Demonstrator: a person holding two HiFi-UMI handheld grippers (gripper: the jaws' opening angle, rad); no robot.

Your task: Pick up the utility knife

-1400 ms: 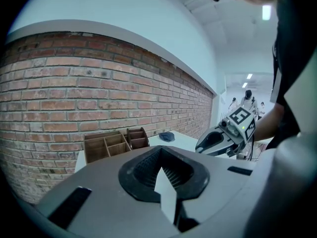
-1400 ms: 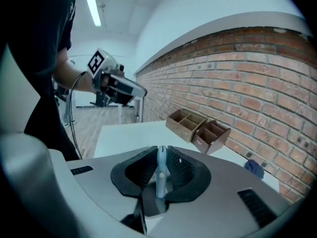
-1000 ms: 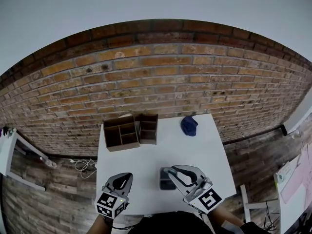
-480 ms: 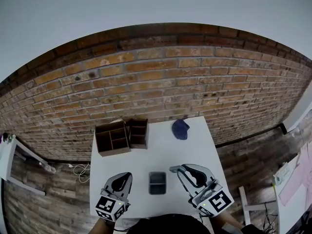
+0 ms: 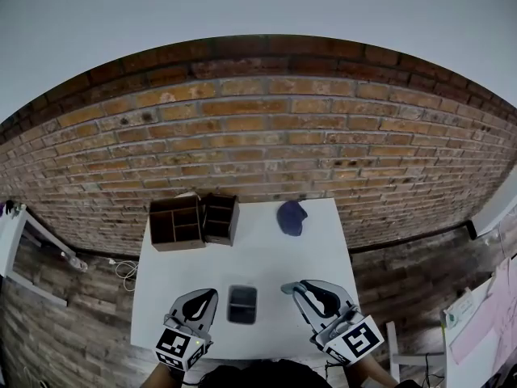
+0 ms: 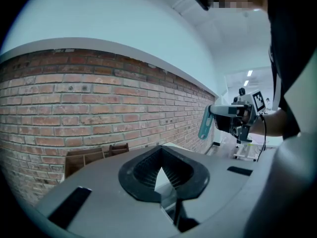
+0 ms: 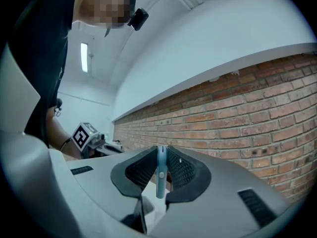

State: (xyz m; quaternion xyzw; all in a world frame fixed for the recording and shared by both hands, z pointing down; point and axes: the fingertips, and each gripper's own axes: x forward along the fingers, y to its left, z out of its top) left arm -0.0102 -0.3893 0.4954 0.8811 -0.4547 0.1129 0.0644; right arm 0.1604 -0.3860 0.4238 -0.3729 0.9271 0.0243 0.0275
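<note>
The utility knife (image 7: 161, 176) is a slim light-blue bar, clamped upright between my right gripper's (image 7: 161, 155) jaws. In the left gripper view the same knife (image 6: 205, 123) hangs below the right gripper (image 6: 233, 117), held in the air. From the head view, the right gripper (image 5: 297, 290) hovers over the near right part of the white table (image 5: 315, 245), with the knife's end (image 5: 287, 288) showing at its tips. My left gripper (image 5: 196, 304) sits at the near left, jaws together with nothing between them (image 6: 159, 155).
A dark shallow tray (image 5: 242, 304) lies on the table between the two grippers. A brown wooden organizer (image 5: 192, 219) stands at the far left edge and a blue cloth (image 5: 290, 217) at the far right. A brick wall (image 5: 266, 144) rises behind.
My right gripper has drawn away from the dark tray to the right, with the knife in its jaws. The left gripper has hardly moved.
</note>
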